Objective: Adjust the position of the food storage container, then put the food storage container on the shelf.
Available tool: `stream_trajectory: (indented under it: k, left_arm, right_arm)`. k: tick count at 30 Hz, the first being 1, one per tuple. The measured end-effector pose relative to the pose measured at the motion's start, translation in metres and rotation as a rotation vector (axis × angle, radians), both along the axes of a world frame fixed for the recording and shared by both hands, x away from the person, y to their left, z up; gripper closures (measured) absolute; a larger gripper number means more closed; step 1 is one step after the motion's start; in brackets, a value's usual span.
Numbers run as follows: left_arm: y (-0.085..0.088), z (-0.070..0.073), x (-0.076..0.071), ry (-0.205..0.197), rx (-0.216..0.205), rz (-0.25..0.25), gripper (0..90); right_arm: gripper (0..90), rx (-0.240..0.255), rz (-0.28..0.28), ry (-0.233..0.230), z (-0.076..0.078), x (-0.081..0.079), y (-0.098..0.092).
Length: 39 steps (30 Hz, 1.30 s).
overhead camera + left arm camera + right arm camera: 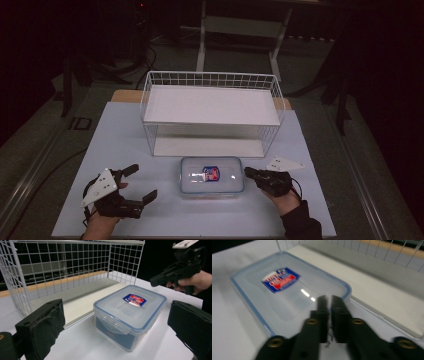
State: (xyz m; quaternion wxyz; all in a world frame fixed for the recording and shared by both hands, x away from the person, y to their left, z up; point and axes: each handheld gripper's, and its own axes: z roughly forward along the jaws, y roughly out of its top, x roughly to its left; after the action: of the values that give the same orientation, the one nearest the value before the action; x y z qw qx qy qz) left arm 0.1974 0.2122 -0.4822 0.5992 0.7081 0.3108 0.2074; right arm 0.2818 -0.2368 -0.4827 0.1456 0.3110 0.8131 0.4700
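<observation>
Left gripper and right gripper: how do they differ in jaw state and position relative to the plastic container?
The left gripper has its jaws spread wide, while the right gripper has its jaws nearly together with nothing between them. The left gripper sits well apart from the lidded plastic container, facing it; the right gripper's tips hover at the container's edge, over the lid. Both are black, hand-held, and carry a grey three-cornered plate.

We take this for a lab set up for recording: a white-topped counter (120, 145) stands alone on grey carpet (30, 150) in a dark room, black cables (45, 172) trail left of the left tool (139, 183), and a pale metal frame (240, 30) stands beyond it.
</observation>
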Motion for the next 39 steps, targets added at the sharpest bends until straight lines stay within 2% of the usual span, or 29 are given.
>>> stream_trajectory:
  k: [1,2,3,5,6,7,9,10,12,13,14,18,21,23,25,27,29,34,36,39]
  left_arm:
    - [-0.001,0.000,0.000,0.000,-0.003,-0.006,1.2]
    - [-0.002,0.000,0.000,0.000,-0.008,-0.016,1.2]
    - [-0.003,0.000,0.000,0.003,-0.017,-0.030,1.1]
    - [-0.003,-0.001,0.000,0.005,-0.025,-0.044,1.1]
    - [-0.006,-0.001,0.001,0.011,-0.008,-0.060,1.1]
    - [-0.007,0.000,0.001,0.015,-0.004,-0.065,1.2]
    - [-0.011,0.003,0.003,0.032,0.007,-0.078,1.2]
    - [-0.013,0.005,0.003,0.037,0.019,-0.085,1.2]
    - [-0.017,0.009,0.004,0.041,0.037,-0.099,1.2]
    - [-0.019,0.012,0.004,0.051,0.047,-0.108,1.2]
    - [-0.021,0.014,0.005,0.061,0.052,-0.119,1.2]
    - [-0.027,0.024,0.009,0.105,0.004,-0.169,1.2]
    - [-0.031,0.033,0.014,0.109,-0.006,-0.178,1.2]
    - [-0.032,0.038,0.019,0.120,-0.021,-0.178,1.2]
    - [-0.034,0.043,0.024,0.141,-0.029,-0.181,1.2]
    - [-0.038,0.047,0.029,0.152,-0.015,-0.176,1.2]
    - [-0.042,0.049,0.033,0.171,0.000,-0.177,1.1]
    - [-0.052,0.049,0.046,0.202,0.029,-0.174,1.2]
    - [-0.054,0.046,0.051,0.219,0.021,-0.173,1.1]
    - [-0.056,0.040,0.060,0.275,0.006,-0.174,1.2]
  right_arm:
    - [59.6,0.023,-0.012,-0.025,0.005,-0.005,0.000]
    - [59.6,0.023,-0.012,-0.025,0.005,-0.005,0.000]
    - [47.2,0.042,-0.017,-0.043,0.009,-0.010,-0.001]
    - [47.2,0.042,-0.017,-0.043,0.009,-0.010,-0.001]
    - [40.6,0.056,-0.020,-0.046,0.011,-0.011,-0.002]
    - [30.5,0.105,-0.013,-0.047,0.015,-0.013,-0.005]
    - [16.7,0.118,0.001,-0.053,0.019,-0.016,-0.005]
    - [14.0,0.118,0.008,-0.065,0.022,-0.019,-0.005]
    - [13.0,0.149,0.007,-0.088,0.028,-0.024,-0.006]
    - [10.9,0.156,0.017,-0.110,0.031,-0.027,-0.007]
    - [10.9,0.154,0.024,-0.150,0.034,-0.030,-0.007]
    - [11.3,0.136,0.027,-0.236,0.045,-0.040,-0.008]
    - [14.3,0.115,0.015,-0.271,0.049,-0.044,-0.009]
    - [15.4,0.107,0.017,-0.277,0.050,-0.045,-0.008]
    - [17.7,0.099,0.015,-0.256,0.050,-0.046,-0.006]
    - [17.7,0.087,0.008,-0.217,0.050,-0.046,-0.003]
    - [17.7,0.107,0.016,-0.210,0.048,-0.045,-0.002]
    - [17.6,0.115,0.025,-0.247,0.049,-0.047,0.002]
    - [15.4,0.122,0.020,-0.260,0.050,-0.049,0.002]
    - [13.2,0.137,0.008,-0.258,0.051,-0.050,0.003]
